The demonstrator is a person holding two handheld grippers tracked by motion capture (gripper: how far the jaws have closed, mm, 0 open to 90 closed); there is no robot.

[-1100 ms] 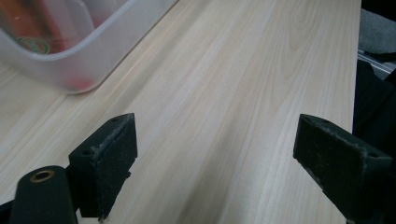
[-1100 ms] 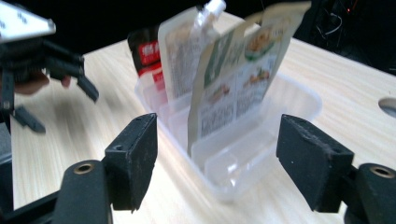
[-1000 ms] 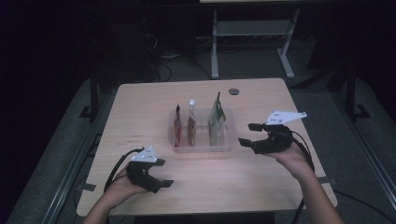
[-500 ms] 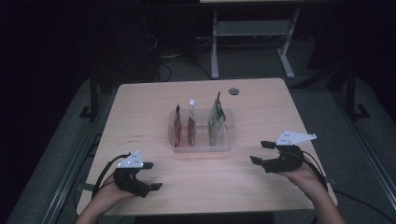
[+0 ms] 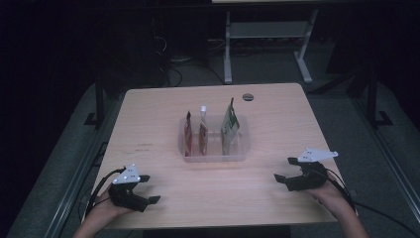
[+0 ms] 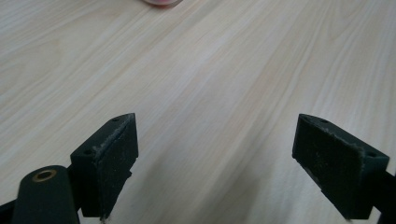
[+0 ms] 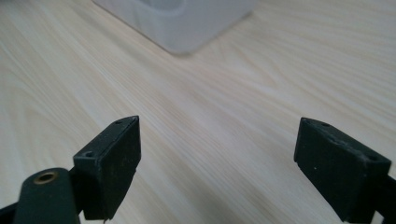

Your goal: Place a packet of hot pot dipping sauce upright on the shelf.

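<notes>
Resting near the tabletop's six o'clock edge, the left tongs at seven and right tongs at four gape wide, empty. Three pouches stand upright in the clear tray at centre, so little seems left.

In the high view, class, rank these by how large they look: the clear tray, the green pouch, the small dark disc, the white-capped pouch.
1. clear tray
2. green pouch
3. white-capped pouch, though its lower part sits behind the tray wall, so this is less sure
4. small dark disc
</notes>
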